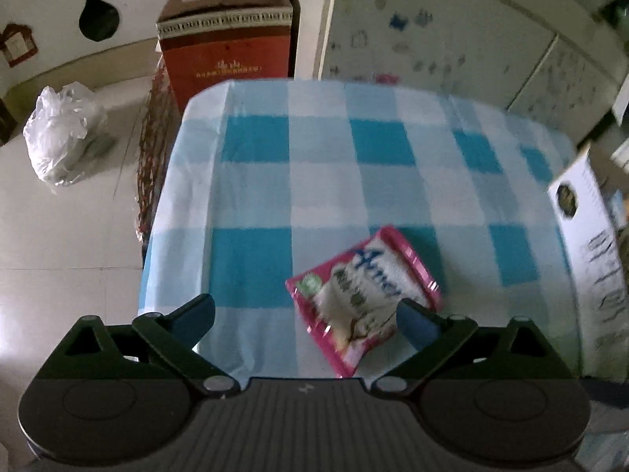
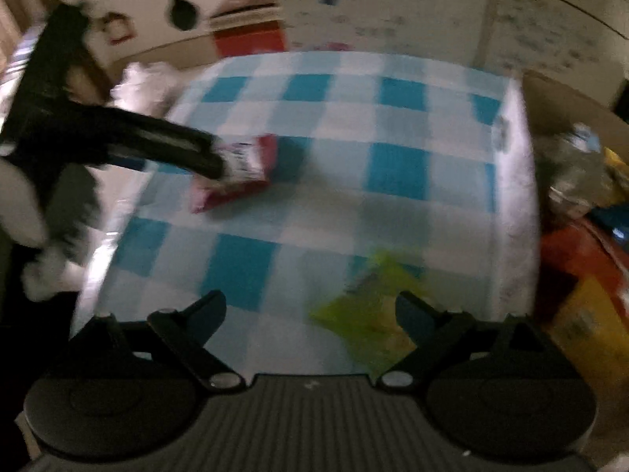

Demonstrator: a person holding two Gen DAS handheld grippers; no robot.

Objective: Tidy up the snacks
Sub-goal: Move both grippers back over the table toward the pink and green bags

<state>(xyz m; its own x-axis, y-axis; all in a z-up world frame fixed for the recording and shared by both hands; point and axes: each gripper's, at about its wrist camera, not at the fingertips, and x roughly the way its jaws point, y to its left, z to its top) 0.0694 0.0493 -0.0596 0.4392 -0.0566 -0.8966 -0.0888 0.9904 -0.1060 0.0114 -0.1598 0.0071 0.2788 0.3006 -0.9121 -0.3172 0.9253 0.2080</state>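
Pink snack packet flat on checked cloth, left gripper spread wide, right gripper likewise over green packet.

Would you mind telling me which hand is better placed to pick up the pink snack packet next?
Left. The left gripper is open just above the pink snack packet, which lies by its right-hand finger. The right gripper is open over the green packet, well away from the pink one.

Two snack packets lie well apart on the table
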